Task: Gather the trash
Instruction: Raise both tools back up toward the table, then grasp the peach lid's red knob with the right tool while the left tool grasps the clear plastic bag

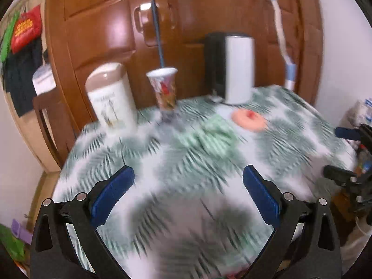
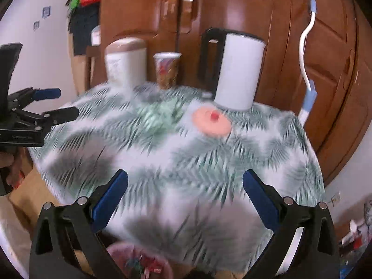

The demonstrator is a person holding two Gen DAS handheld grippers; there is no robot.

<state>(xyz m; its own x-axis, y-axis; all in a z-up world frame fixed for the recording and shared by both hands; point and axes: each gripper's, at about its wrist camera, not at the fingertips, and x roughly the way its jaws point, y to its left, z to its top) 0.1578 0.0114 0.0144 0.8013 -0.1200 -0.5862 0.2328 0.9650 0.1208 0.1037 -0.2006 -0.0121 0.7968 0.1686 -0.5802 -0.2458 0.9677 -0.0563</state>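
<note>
Tongs, left [image 1: 188, 186] and right [image 2: 185, 188], gape empty, tilted downward above the leaf-print tablecloth [image 1: 176, 162].

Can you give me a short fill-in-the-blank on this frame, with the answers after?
1. The jaws of the left hand-held gripper stand ____, with nothing between them.
2. The crumpled green paper lies on the leaf-print ____.
3. The patterned cup stands between the beige-lidded canister and the white ____.
4. The pink round dish holds a small ____ piece.

Missing words: open; tablecloth; kettle; red
</note>
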